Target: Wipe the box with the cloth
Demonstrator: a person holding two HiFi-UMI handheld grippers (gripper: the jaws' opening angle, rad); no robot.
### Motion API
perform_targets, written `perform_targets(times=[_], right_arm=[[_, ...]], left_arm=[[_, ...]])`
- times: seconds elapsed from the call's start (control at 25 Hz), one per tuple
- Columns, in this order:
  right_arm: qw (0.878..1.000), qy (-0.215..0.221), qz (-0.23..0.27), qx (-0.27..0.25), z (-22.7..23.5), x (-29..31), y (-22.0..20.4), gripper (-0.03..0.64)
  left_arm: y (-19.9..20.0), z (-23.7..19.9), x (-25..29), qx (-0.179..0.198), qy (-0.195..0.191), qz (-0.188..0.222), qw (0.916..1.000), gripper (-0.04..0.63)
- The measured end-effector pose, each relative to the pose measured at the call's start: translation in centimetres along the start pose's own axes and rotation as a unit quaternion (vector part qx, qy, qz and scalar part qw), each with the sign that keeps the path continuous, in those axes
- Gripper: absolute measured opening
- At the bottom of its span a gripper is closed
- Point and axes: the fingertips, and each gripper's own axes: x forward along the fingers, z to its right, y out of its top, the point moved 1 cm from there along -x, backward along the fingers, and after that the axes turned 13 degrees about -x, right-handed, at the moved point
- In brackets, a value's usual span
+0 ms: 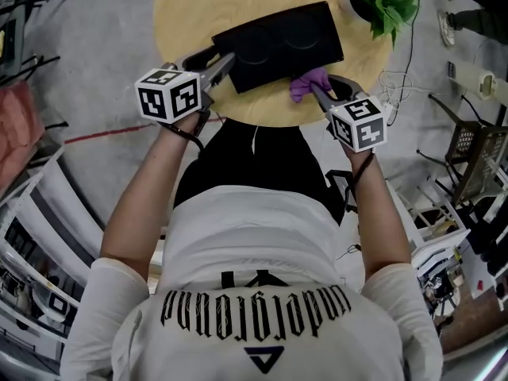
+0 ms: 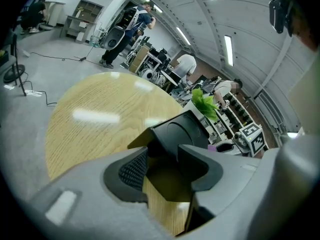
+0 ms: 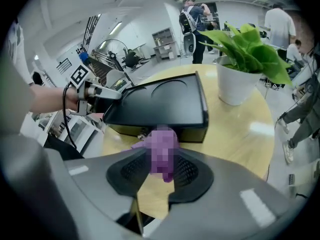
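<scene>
A flat black box [image 1: 282, 42] lies on the round wooden table [image 1: 190, 14]. My left gripper [image 1: 225, 63] is at the box's near left corner, and in the left gripper view that corner of the box [image 2: 182, 131] sits between the jaws of the left gripper [image 2: 162, 166], which are shut on it. A purple cloth [image 1: 308, 83] is bunched against the box's near edge, with my right gripper [image 1: 320, 90] shut on it. The right gripper view shows the cloth [image 3: 162, 149] pinched in the right gripper [image 3: 161, 171] just in front of the box [image 3: 160, 101].
A potted green plant [image 1: 381, 2] in a white pot [image 3: 239, 86] stands at the table's far right, beside the box. Cables and a power strip [image 1: 484, 82] lie on the floor to the right. Racks and shelving [image 1: 32, 236] flank me.
</scene>
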Motion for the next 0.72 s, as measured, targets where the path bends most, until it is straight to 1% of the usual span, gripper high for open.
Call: perform_targets(times=[0.24, 0.36, 0.48, 0.6, 0.72], right_arm=[[0.999, -0.042, -0.018, -0.017, 6.8, -3.1, -1.7, 0.106], [0.997, -0.049, -0.022, -0.056, 9.5, -4.1, -1.3, 0.106], [0.992, -0.015, -0.022, -0.125, 9.7, -3.6, 0.4, 0.106], [0.979, 0.026, -0.034, -0.198, 9.2, -3.0, 1.8, 0.106], [0.972, 0.062, -0.039, -0.224, 8.7, -3.1, 2.0, 0.106]], left_arm=[[-0.1, -0.2, 0.2, 0.011, 0.005, -0.021, 0.9997, 0.207], [-0.2, -0.1, 0.4, 0.015, 0.007, -0.031, 0.9994, 0.209], [-0.2, -0.1, 0.5, 0.014, 0.012, -0.036, 0.9992, 0.21], [-0.2, -0.1, 0.6, 0.013, 0.015, -0.041, 0.999, 0.21], [0.1, -0.1, 0.7, 0.012, 0.016, -0.045, 0.9988, 0.209]])
